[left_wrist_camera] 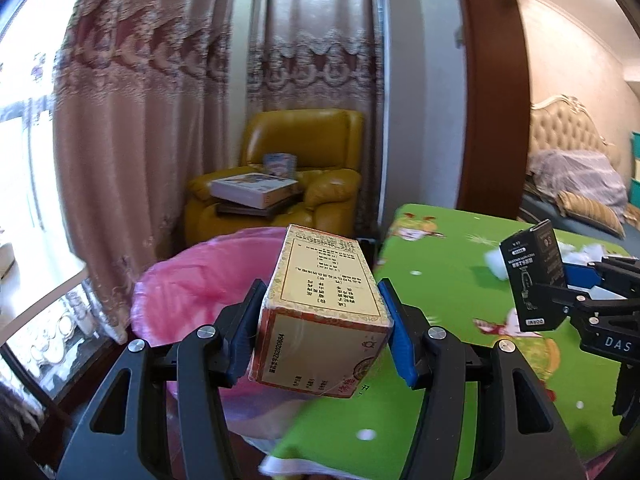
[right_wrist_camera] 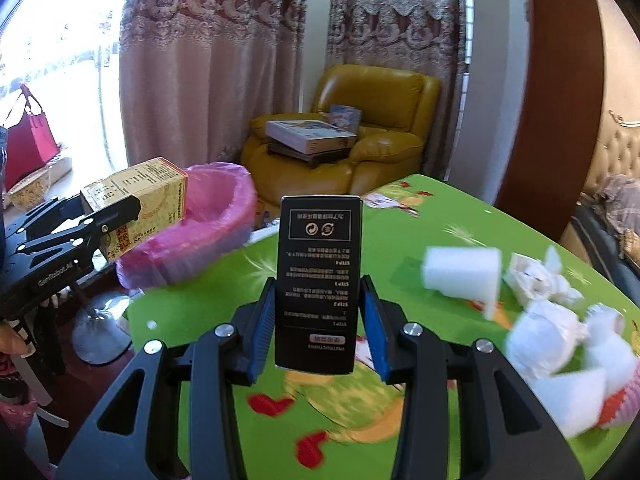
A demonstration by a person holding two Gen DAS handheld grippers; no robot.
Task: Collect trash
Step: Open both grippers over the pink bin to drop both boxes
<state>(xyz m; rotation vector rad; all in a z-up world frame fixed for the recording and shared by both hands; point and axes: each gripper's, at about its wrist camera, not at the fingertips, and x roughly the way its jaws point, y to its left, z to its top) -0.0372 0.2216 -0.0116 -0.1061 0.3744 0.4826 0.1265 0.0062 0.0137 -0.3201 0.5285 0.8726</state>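
Note:
My left gripper is shut on a yellow printed carton, blue pads pressed on both its sides. The carton hangs over the near rim of a bin lined with a pink bag. My right gripper is shut on a black box with white print, held above the green tablecloth. The right wrist view shows the left gripper with the yellow carton beside the pink bin. In the left wrist view the black box and right gripper appear at the right.
White foam blocks and crumpled white paper lie on the table's right part. A yellow armchair stacked with books stands behind the bin, before the curtains. A bed shows through the doorway. A red bag sits by the window.

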